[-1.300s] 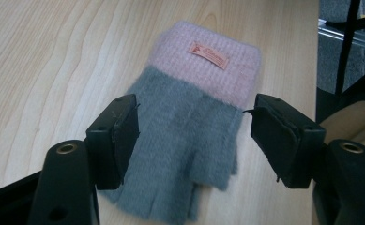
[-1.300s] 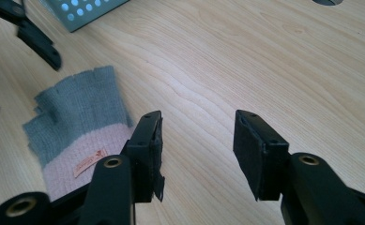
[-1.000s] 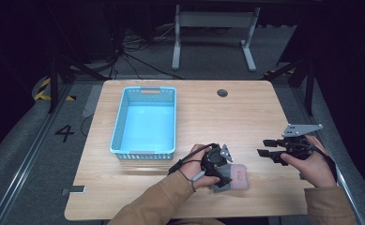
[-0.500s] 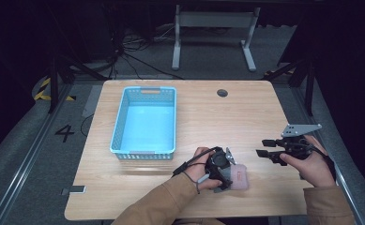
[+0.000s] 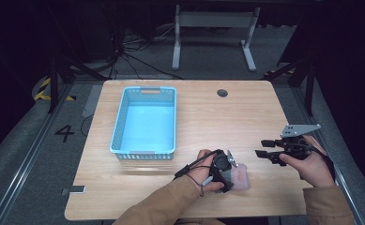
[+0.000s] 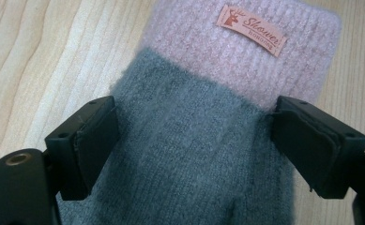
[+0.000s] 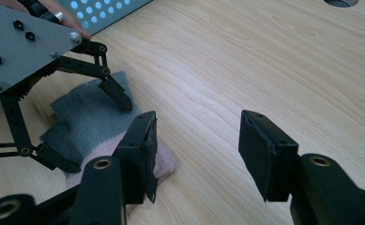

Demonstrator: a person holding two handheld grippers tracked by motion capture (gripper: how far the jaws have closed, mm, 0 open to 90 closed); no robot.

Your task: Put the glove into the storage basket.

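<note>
Jaws of the left gripper (image 6: 189, 140) stand wide on either side of a knitted glove (image 6: 203, 154), and they have just been opening; their pads are at the glove's edges without squeezing it, so the glove lies loose and flat on the desk (image 5: 264, 117). The glove is grey with a pale pink cuff that carries a small sewn label (image 6: 251, 29), and it sits at the near edge of the desk, a little right of centre, under the left gripper (image 5: 224, 169). Straddling it like this reads as a release or a fresh line-up before a grip.

Just to the right, the right gripper (image 5: 270, 154) hangs above bare wood with its jaws apart and nothing between them, pointed left toward the glove, seemingly waiting its turn. Its own camera looks across the glove's pink cuff (image 7: 163, 161).

Farther off and to the left, a light blue basket (image 5: 120, 126) stands with nothing in it, a likely place for the glove to go.
</note>
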